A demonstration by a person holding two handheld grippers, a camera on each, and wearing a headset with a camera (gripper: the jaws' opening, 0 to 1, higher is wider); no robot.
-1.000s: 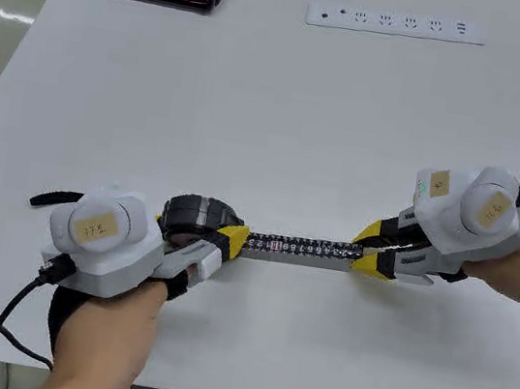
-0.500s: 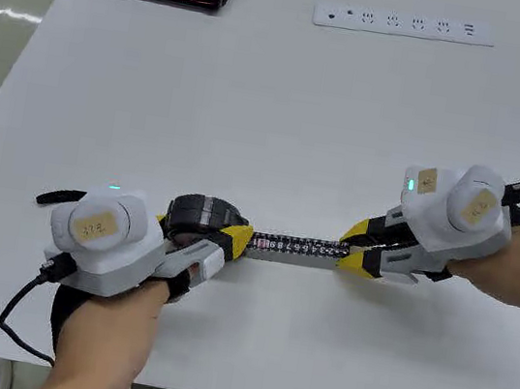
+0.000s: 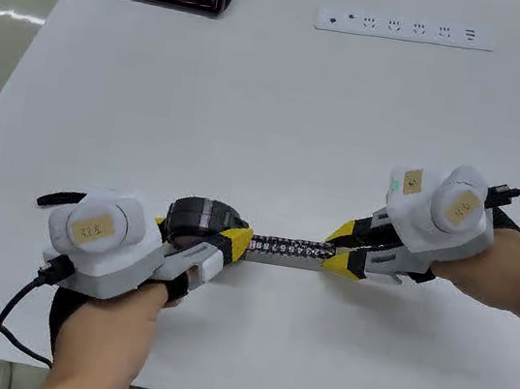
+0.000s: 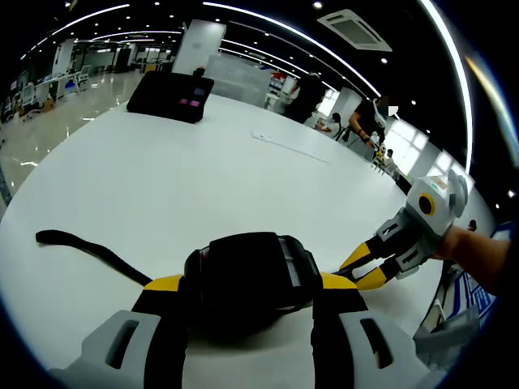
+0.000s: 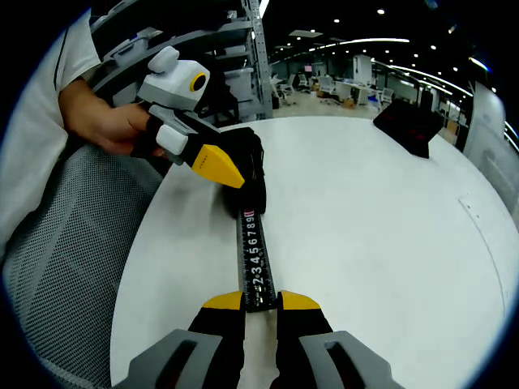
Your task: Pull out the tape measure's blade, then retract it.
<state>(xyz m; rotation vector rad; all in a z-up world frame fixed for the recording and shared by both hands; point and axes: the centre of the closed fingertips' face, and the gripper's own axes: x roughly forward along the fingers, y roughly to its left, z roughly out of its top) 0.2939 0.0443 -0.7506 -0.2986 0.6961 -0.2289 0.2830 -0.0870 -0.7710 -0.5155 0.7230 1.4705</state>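
The tape measure (image 3: 202, 220), lying on the tabletop (image 3: 254, 106), is clenched in the jaws of the left gripper (image 4: 247, 285), and its blade (image 5: 253, 259) is stretched straight from it to the right gripper (image 5: 261, 306), by whose jaws the tip is pinched.

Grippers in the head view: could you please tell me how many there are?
2. The left gripper clamps the tape measure case at near left; the right gripper pinches the blade end to its right.

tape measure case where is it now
The case sits lower left in the head view, clamped in the left claw, its blade running right to the right claw.
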